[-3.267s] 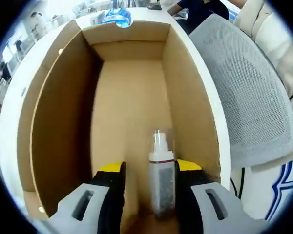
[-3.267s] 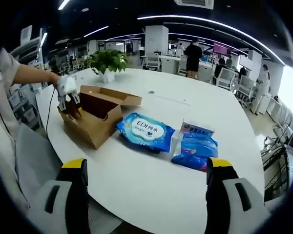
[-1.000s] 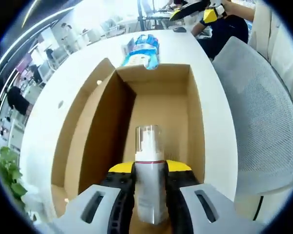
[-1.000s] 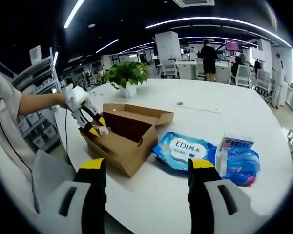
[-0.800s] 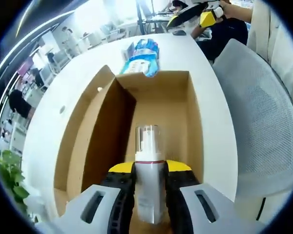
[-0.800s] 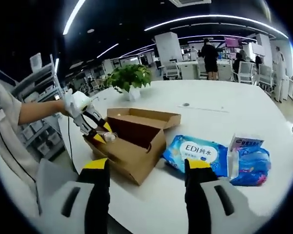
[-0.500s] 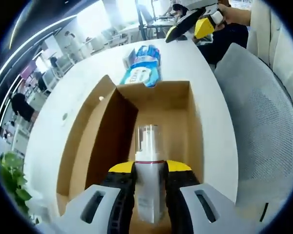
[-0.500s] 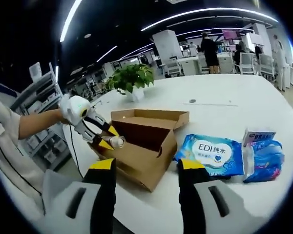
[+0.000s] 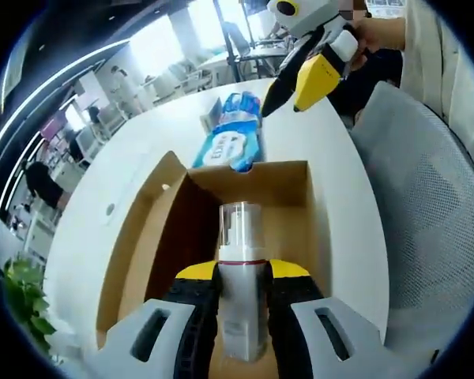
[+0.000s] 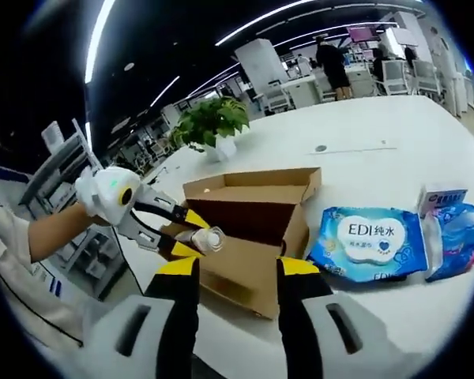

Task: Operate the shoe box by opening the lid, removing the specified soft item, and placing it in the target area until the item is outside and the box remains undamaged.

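Open cardboard box (image 9: 316,229) on the white worktop (image 10: 363,126): its lid flap (image 10: 257,183) stands folded back along one long side, leaving the top unobstructed. Beyond the far end wall lies a blue wipes pack (image 10: 371,241), touching or just beside the box. A mesh chair (image 9: 426,221) flanks the worktop edge. Broad bare worktop lies beyond the lid.

The left gripper (image 9: 242,278) clamps a clear-capped white pump bottle (image 9: 241,276) between its yellow-tipped fingers (image 9: 196,276), above the open cardboard shoe box (image 9: 314,229) on the white surface (image 9: 134,166). Beyond the box lies a blue wet-wipes pack (image 9: 231,144), with the right gripper (image 9: 296,87) above it.
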A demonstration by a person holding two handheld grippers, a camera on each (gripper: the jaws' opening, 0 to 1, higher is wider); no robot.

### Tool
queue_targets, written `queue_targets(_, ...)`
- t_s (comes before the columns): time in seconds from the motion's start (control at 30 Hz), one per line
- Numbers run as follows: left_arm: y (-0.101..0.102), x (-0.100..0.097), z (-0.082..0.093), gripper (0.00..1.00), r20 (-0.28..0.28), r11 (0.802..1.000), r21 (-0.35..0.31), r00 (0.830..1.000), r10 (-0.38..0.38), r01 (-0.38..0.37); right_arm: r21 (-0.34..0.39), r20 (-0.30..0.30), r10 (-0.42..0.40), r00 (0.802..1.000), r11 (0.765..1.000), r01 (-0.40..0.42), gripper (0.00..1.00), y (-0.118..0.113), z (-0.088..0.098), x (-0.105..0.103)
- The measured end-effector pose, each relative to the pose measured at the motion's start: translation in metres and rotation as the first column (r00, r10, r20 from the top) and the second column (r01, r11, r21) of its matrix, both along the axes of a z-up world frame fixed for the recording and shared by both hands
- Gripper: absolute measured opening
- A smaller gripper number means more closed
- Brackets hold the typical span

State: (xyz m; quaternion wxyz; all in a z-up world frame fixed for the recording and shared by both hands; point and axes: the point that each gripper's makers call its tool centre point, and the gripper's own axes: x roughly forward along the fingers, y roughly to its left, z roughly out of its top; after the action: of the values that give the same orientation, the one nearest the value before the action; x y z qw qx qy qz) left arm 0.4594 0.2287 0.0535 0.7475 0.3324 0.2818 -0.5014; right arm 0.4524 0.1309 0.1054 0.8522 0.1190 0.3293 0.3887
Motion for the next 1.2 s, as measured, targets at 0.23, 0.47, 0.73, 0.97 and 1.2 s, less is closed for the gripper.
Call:
queue_targets(0.23, -0.009, -0.003, 0.004, 0.21, 0.015, 1.000, -0.021, 1.000, -0.013, 0.013, 0.037, -0.060, 0.006, 0.998, 0.999, -0.004, 0.32, 0.018, -0.006, 0.001)
queue_targets(0.47, -0.017, -0.008, 0.008, 0.21, 0.031, 0.999, -0.043, 0.999, -0.029, 0.030, 0.076, -0.121, 0.024, 0.992, 0.997, -0.015, 0.31, 0.032, -0.011, -0.003)
queue_targets(0.73, -0.026, -0.012, 0.010, 0.21, 0.038, 0.997, -0.061, 0.998, -0.045, 0.047, 0.124, -0.202, 0.017, 0.979, 0.992, 0.008, 0.31, 0.040, -0.018, -0.003)
queue_targets(0.97, -0.033, -0.015, 0.015, 0.21, 0.051, 0.994, -0.087, 0.997, -0.064, 0.068, 0.170, -0.279, 0.012, 0.960, 0.985, 0.037, 0.29, 0.047, -0.023, -0.002)
queue_targets(1.2, -0.040, -0.018, 0.017, 0.21, 0.074, 0.990, -0.098, 0.993, -0.094, 0.101, 0.214, -0.351, -0.001, 0.937, 0.973, 0.081, 0.26, 0.049, -0.026, -0.001)
